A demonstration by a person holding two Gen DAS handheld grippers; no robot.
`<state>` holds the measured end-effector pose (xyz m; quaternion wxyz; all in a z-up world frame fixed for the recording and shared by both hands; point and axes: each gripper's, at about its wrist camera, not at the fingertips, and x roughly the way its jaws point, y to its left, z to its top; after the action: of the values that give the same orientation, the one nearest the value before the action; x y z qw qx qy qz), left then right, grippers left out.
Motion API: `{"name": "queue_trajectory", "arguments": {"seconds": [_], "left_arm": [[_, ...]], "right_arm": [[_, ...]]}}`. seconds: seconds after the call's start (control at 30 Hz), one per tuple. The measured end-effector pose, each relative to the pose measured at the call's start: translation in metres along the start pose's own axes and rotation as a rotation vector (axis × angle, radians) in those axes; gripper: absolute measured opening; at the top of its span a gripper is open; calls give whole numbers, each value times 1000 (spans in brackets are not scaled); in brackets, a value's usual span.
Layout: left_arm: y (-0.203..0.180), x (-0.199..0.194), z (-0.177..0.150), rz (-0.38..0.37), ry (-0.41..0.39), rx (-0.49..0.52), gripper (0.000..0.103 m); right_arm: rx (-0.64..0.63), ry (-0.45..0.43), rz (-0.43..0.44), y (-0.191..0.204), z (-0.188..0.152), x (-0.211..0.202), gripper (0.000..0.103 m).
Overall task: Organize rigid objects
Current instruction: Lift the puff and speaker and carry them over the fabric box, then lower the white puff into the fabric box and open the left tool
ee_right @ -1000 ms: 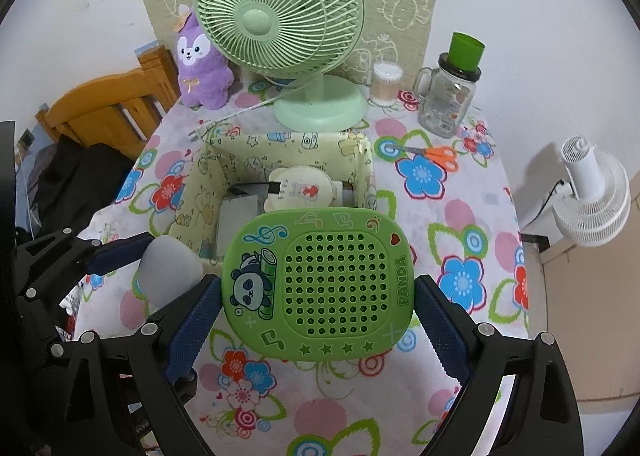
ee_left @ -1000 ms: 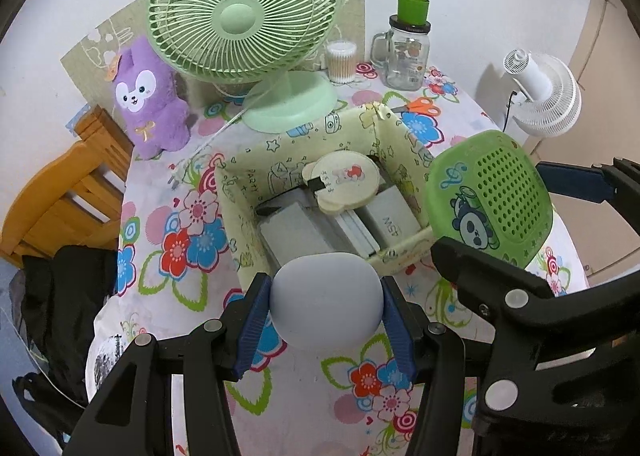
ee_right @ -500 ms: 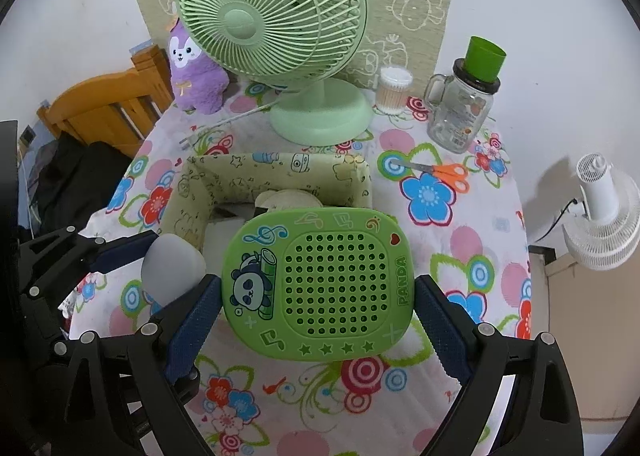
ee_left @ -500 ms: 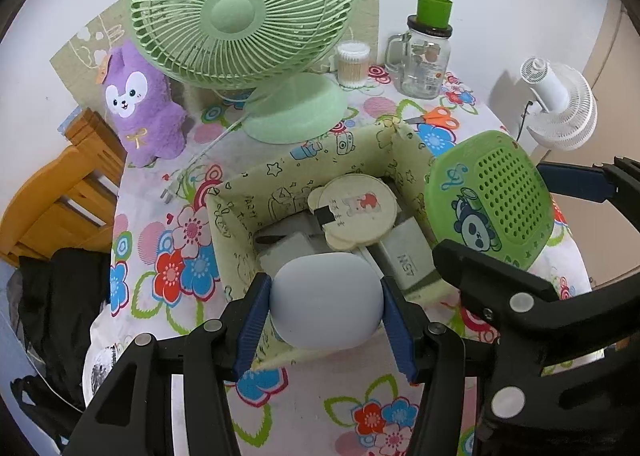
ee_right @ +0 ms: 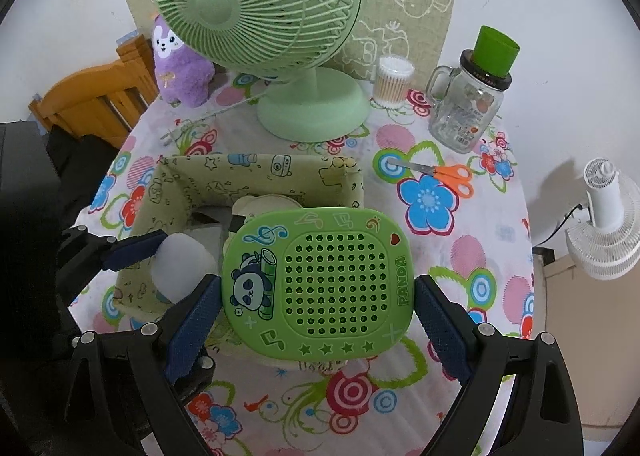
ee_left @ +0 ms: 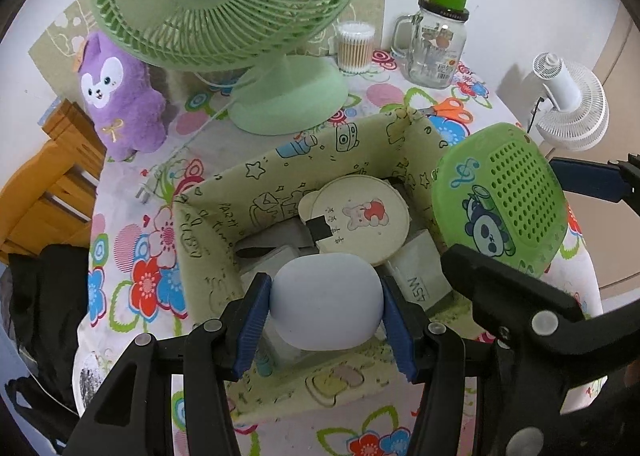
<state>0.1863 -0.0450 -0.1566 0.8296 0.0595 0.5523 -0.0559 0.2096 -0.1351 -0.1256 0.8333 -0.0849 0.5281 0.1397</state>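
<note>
My left gripper (ee_left: 325, 310) is shut on a pale grey rounded case (ee_left: 326, 301), held over the near part of a yellow-green fabric storage box (ee_left: 256, 180). Inside the box lie a cream round bear-eared case (ee_left: 356, 216) and grey-white boxes (ee_left: 420, 276). In the right wrist view my right gripper (ee_right: 318, 288) is shut on a green perforated panda box (ee_right: 320, 280), hanging over the box's near right corner (ee_right: 340, 176). The same green panda box (ee_left: 504, 200) shows at the right of the left wrist view, and the grey case (ee_right: 182, 268) shows at the left of the right wrist view.
A green desk fan (ee_right: 264, 4) stands just behind the storage box. A purple plush (ee_left: 120, 96), a cotton swab jar (ee_right: 394, 82), a glass mug with a green cup on top (ee_right: 468, 104) and orange scissors (ee_right: 444, 174) sit on the flowered tablecloth. A white fan (ee_right: 608, 224) stands off the table's right edge.
Both grippers have moved forward and down with their objects. The grey case has gone from in front of the storage box to over its inside. The fan looms larger.
</note>
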Motion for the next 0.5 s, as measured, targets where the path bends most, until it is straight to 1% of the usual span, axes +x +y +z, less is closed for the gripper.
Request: {"name": "queue_trajectory", "arguments": {"seconds": [0.17, 0.5], "left_arm": [[0, 11, 5, -21, 16, -7, 56], [-9, 28, 11, -72, 35, -4, 57]], "right_arm": [[5, 14, -3, -5, 4, 10, 95], [44, 33, -22, -20, -1, 23, 95]]}}
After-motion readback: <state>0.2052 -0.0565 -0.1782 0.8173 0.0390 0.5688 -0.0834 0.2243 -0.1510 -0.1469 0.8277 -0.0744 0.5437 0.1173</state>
